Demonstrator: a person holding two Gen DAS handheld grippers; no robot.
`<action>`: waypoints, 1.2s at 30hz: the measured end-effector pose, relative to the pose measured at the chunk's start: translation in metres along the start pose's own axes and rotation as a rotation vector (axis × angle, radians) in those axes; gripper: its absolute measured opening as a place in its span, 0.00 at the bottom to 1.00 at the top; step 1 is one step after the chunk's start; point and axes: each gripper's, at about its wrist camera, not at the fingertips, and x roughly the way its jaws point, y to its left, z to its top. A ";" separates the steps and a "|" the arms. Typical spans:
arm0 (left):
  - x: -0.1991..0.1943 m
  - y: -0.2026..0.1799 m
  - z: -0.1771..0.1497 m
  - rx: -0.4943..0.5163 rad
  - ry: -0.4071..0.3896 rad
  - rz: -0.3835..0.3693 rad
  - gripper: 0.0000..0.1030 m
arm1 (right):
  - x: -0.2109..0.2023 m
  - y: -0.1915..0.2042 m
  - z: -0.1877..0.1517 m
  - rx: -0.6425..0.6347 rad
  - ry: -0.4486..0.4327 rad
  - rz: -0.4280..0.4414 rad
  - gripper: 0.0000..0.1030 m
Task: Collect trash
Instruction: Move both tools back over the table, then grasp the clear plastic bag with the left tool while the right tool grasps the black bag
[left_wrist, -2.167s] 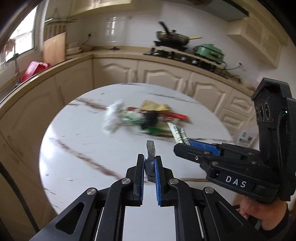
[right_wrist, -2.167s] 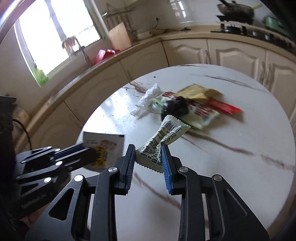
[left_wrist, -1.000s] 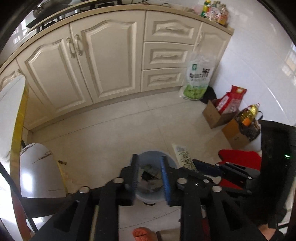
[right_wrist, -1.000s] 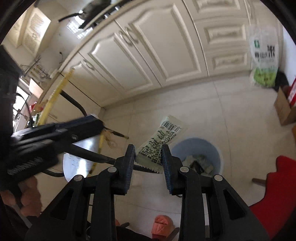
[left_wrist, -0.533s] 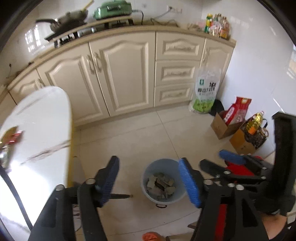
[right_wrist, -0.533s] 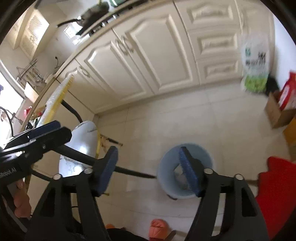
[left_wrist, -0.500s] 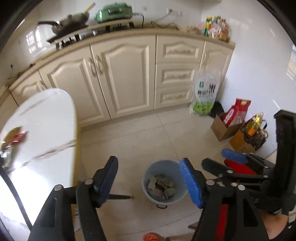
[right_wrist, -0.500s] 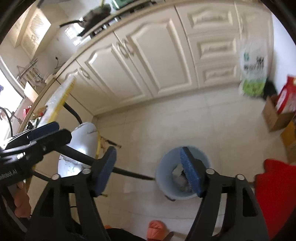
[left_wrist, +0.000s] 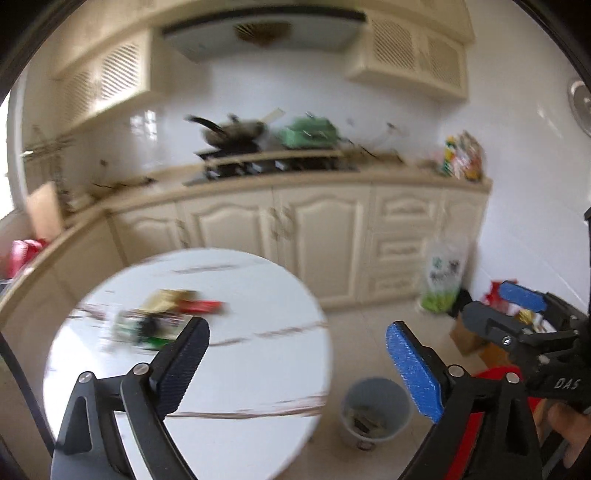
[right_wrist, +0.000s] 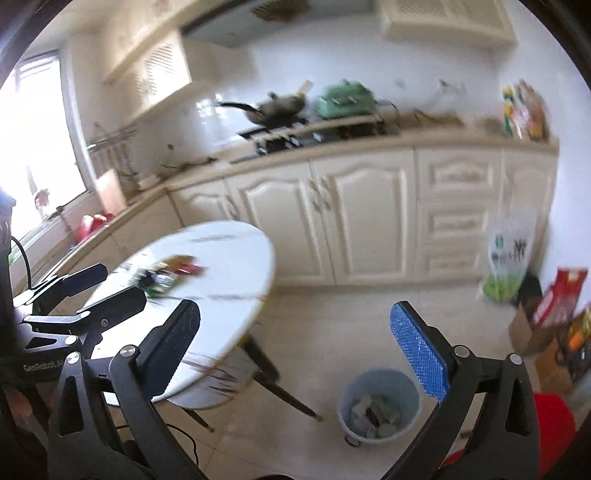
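Observation:
A blurred pile of wrappers (left_wrist: 162, 317) lies on the round white marble table (left_wrist: 258, 373); it also shows in the right wrist view (right_wrist: 166, 275). A blue bin (left_wrist: 375, 410) with trash in it stands on the floor right of the table, also in the right wrist view (right_wrist: 380, 404). My left gripper (left_wrist: 299, 367) is open and empty, above the table's right edge. My right gripper (right_wrist: 295, 350) is open and empty, above the floor between table (right_wrist: 229, 258) and bin. Each gripper shows in the other's view, at the right (left_wrist: 517, 314) and at the left (right_wrist: 85, 291).
Cream kitchen cabinets (left_wrist: 325, 236) and a counter with a stove and pan (left_wrist: 236, 133) run along the back wall. A green-and-white sack (right_wrist: 509, 258), cardboard boxes (right_wrist: 532, 328) and a red stool (right_wrist: 554, 417) crowd the floor at right. Table legs (right_wrist: 280, 391) stand near the bin.
Both grippers have let go of their wrappers over the bin and stand open. Both have swung up and left from the bin toward the table.

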 end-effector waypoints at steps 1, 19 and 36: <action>-0.017 0.014 -0.004 -0.013 -0.019 0.019 0.94 | -0.002 0.019 0.007 -0.026 -0.014 0.013 1.00; -0.117 0.174 -0.069 -0.206 -0.050 0.293 0.98 | 0.114 0.240 0.036 -0.388 0.063 0.200 1.00; 0.061 0.238 -0.044 -0.239 0.230 0.257 0.98 | 0.318 0.287 -0.020 -0.462 0.393 0.250 0.79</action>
